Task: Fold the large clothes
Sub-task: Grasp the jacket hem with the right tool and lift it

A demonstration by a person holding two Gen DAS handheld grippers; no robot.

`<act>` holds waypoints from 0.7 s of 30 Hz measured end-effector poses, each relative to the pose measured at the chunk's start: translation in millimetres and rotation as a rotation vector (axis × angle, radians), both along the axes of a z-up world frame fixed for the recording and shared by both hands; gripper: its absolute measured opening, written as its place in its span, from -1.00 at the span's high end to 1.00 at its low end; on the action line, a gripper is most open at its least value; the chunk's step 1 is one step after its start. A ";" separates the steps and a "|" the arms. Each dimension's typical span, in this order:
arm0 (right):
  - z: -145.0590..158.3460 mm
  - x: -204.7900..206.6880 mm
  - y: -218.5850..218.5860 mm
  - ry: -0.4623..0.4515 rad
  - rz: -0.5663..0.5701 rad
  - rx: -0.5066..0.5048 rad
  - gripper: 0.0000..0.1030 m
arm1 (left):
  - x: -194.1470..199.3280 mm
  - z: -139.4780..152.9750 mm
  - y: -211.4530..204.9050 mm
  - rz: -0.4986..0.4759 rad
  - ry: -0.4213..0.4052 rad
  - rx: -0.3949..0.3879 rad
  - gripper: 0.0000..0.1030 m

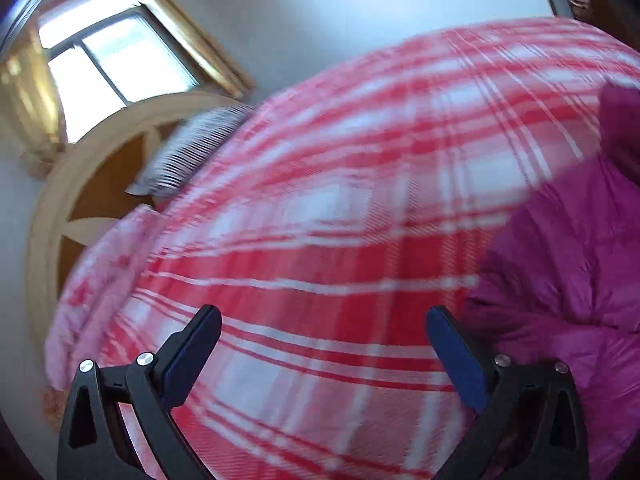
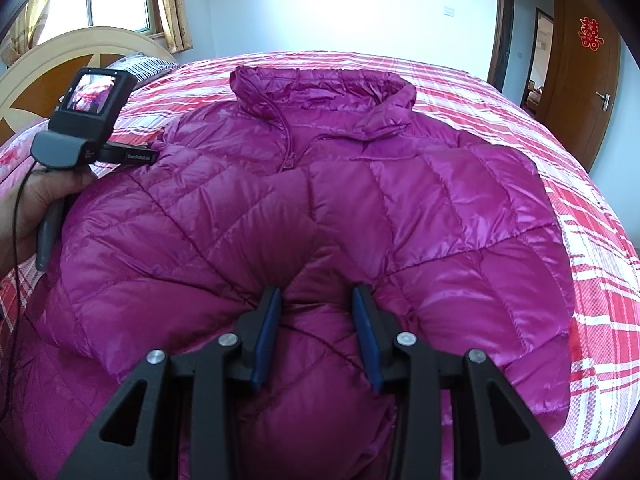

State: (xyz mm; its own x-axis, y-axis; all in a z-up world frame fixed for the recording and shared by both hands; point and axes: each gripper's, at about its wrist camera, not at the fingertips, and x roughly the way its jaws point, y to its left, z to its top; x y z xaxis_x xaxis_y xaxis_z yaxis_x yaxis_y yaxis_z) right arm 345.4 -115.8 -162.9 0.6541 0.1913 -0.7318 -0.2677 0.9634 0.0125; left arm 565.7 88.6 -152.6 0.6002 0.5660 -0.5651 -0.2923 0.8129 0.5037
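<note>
**Magenta quilted jacket laid out on a plaid bed, one fold pinched**

One jacket [image 2: 320, 208] is seen, a glossy magenta down garment stitched in a diamond quilt pattern. It is spread front-up across the middle of a red-and-white plaid bedspread [image 2: 592, 248], with its stand-up collar at the far end and a partly opened zip running down from the collar. The fabric is puffy and creased, and a sleeve is laid across the chest on the right. In the left wrist view only the jacket's edge [image 1: 560, 264] is caught at the right, blurred, with the bedspread [image 1: 320, 200] filling most of the frame.

Two grippers are counted. The right gripper [image 2: 316, 300] is placed at the near hem, its blue-padded fingers drawn in on a raised fold of the jacket, which is pinched between them. The left gripper [image 1: 324, 320] is held above the bedspread, its fingers spread wide with nothing between them; from the right wrist view its body [image 2: 84, 120] is seen at the jacket's left edge, held in a hand [image 2: 40, 200].

One striped pillow [image 1: 192, 148] is laid against one wooden headboard [image 1: 100, 184] at the far left. One window [image 1: 112, 60] and one brown door [image 2: 580, 80] are visible.
</note>
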 end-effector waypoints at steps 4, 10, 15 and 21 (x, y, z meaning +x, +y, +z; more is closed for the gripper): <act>-0.1 -0.1 0.0 -0.002 0.001 -0.003 0.19 | -35.2 53.2 7.4 -0.006 -0.138 -0.096 -0.98; 0.1 -0.4 4.1 -0.008 0.002 -0.028 0.19 | -17.2 41.5 -45.8 -0.066 -0.128 0.102 -0.98; 0.5 0.2 -0.6 -0.004 0.004 0.003 0.18 | 11.0 -21.6 -39.4 -0.037 0.020 0.073 -0.98; 4.0 4.2 -3.2 0.016 0.035 0.023 0.15 | -17.4 29.2 -45.7 -0.099 -0.058 -0.025 -0.98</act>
State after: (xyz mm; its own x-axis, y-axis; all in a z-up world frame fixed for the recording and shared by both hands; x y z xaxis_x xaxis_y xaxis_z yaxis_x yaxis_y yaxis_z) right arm 349.7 -119.0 -158.9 0.6347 0.2311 -0.7374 -0.3008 0.9529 0.0397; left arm 548.3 42.9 -123.4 0.6849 0.4883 -0.5408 -0.2378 0.8514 0.4675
